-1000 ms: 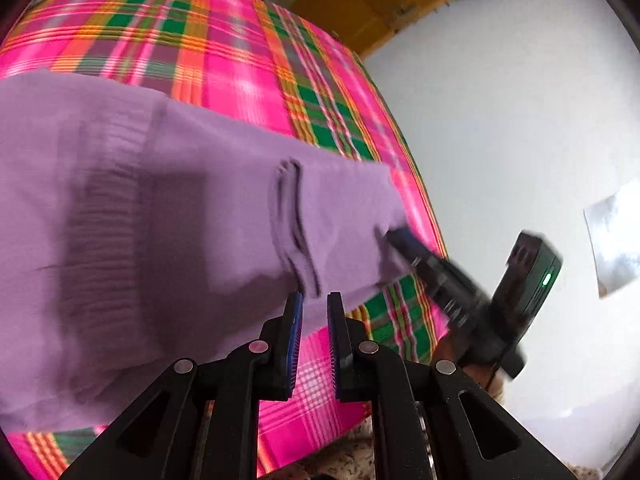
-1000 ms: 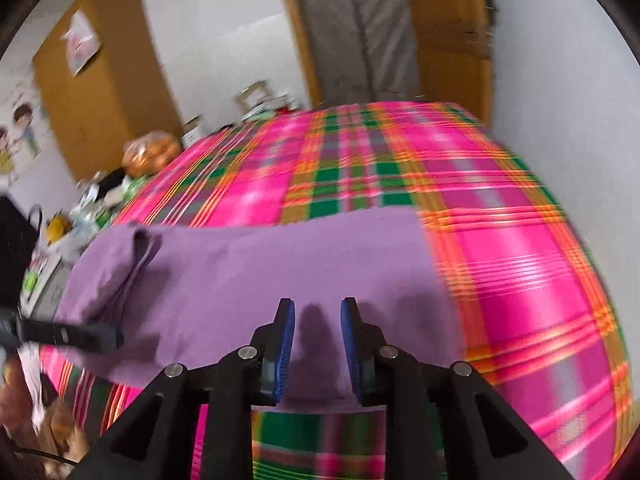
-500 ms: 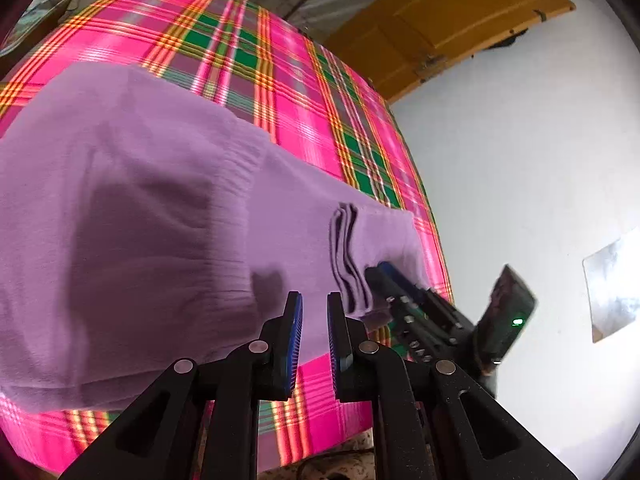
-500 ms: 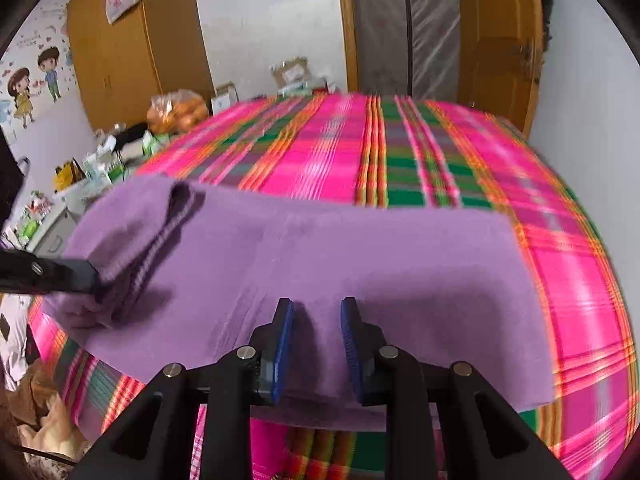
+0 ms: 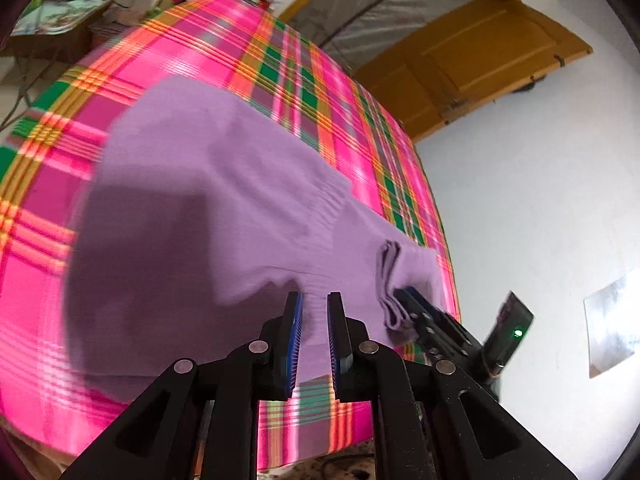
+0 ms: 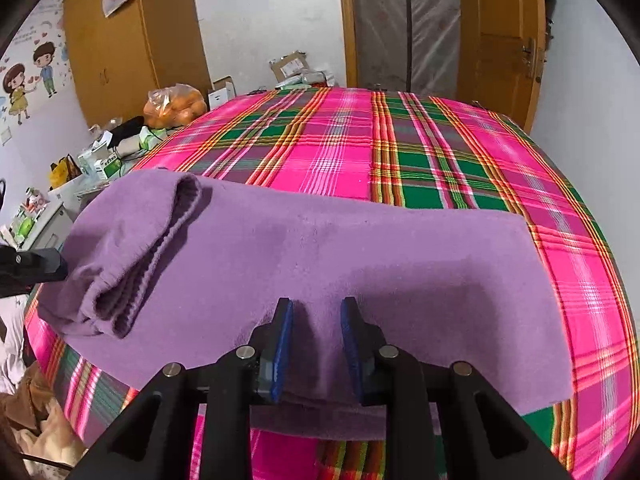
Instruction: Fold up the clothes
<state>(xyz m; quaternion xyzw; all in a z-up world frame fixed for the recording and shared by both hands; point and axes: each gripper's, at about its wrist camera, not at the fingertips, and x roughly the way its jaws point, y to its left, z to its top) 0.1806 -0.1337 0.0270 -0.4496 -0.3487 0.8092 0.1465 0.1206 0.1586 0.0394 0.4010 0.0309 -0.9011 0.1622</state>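
- Purple sweater point(image 6: 320, 264) lies partly folded on the plaid bed point(image 6: 440, 152).
- Left claw point(image 5: 314, 312): narrow gap, grasping nothing.
- Right claw point(image 6: 316, 320): released.
- Soft, limp knit; likely best gripped at the ribbed edges.

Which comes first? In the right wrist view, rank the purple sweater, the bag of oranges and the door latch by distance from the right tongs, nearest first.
1. Purple sweater: directly under and between the right tongs, on the plaid bed.
2. Bag of oranges: far left, beyond the bed's corner.
3. Door latch: far right, on the door past the bed's end.
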